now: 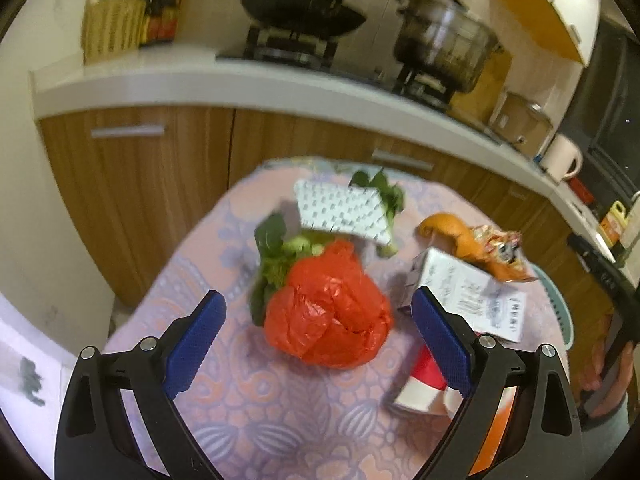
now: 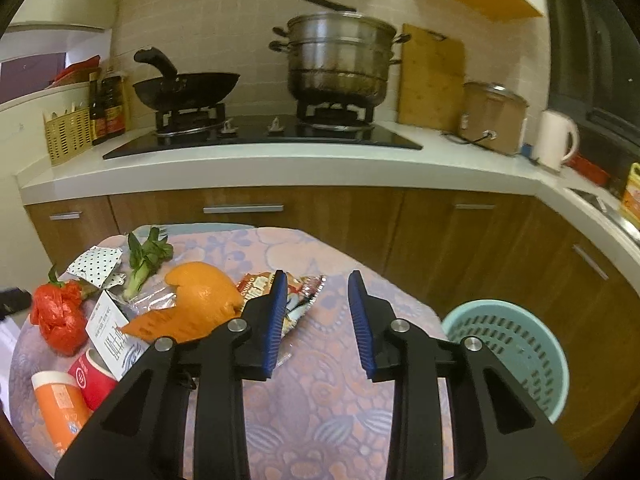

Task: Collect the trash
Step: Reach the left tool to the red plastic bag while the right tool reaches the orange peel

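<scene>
The left gripper (image 1: 318, 330) is hanging wide open, empty, over the red plastic bag (image 1: 328, 308) at frame centre. Only the right wrist view is showing the teal basket (image 2: 516, 354), lower right, just past the table (image 2: 320, 400) edge. The right gripper (image 2: 316, 322) is standing partly open, nothing between its pads, above bare cloth, the snack wrapper (image 2: 298, 294) lying just behind its left finger.

A black wok (image 2: 186, 88) and a steel steamer pot (image 2: 338, 62) sit on the stove (image 2: 260, 138); a white kettle (image 2: 556, 140) stands beside a cutting board (image 2: 432, 80).
</scene>
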{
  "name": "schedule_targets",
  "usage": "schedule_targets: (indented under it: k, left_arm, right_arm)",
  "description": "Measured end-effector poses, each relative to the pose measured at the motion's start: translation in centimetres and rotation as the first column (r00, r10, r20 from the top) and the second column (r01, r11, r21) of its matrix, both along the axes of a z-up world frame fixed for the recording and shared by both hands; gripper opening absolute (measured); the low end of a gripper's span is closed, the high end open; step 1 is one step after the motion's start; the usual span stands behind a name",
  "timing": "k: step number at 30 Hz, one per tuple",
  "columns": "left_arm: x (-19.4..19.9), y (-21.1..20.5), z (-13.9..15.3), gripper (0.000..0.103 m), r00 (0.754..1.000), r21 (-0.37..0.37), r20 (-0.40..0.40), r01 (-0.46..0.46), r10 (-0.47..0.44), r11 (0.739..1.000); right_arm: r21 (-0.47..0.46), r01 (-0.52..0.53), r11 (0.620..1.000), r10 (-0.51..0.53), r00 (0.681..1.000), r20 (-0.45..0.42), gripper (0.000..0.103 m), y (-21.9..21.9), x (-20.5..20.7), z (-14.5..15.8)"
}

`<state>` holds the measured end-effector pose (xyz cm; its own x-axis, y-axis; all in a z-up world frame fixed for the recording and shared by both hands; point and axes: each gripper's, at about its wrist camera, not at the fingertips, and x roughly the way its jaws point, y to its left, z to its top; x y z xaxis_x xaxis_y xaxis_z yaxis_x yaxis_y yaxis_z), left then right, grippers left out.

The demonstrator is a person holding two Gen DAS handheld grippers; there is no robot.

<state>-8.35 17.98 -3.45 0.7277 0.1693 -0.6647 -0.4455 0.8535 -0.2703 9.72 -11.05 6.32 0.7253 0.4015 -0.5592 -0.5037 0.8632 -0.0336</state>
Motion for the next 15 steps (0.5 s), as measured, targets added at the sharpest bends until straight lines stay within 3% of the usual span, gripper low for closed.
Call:
schedule_targets:
  k: [6,8,10,11,12,13,15]
  left_arm:
    - [2.6,0.3,-2.8,0.077,0.995,-0.057,-0.095,-0.005,0.0,0.998]
    - [2.8,0.1,-3.0,0.075,0.997,-0.062,-0.081,-0.003,-0.002,0.998]
    - [2.8,0.2,-3.1,0.064,0.998,-0.077,-0.067,0.0,-0.005,0.997]
    - [2.6,0.2,-3.2,0.056,0.999,-0.095,-0.05,0.012,-0.017,0.995]
    - [2.7,0.1,-3.0,0.054,0.999,-0.107,-0.045,0.018,-0.023,0.994]
    - [2.7,-0.1,-3.0,0.052,0.999,-0.11,-0.043,0.022,-0.026,0.994]
    - [2.5,-0.3,-3.0,0.048,0.999,-0.106,-0.036,0.031,-0.035,0.994]
  right_arm:
    - [-0.002,-0.099,0.995,0.099,0.993,-0.07,0.028,1.6,2.1,-1.1]
    - [-0.008,-0.168,0.986,0.166,0.981,-0.103,0.029,2.9,2.5,-1.3]
    - [0.001,-0.227,0.974,0.225,0.964,-0.142,0.03,4.3,2.9,-1.4]
    - [0.011,-0.261,0.965,0.259,0.951,-0.171,0.035,5.0,3.2,-1.5]
    - [0.022,-0.289,0.957,0.287,0.937,-0.197,0.053,5.7,3.5,-1.6]
    - [0.034,-0.319,0.947,0.318,0.922,-0.223,0.063,6.6,3.8,-1.8]
    - [0.042,-0.367,0.929,0.365,0.897,-0.249,0.063,8.0,4.2,-2.2]
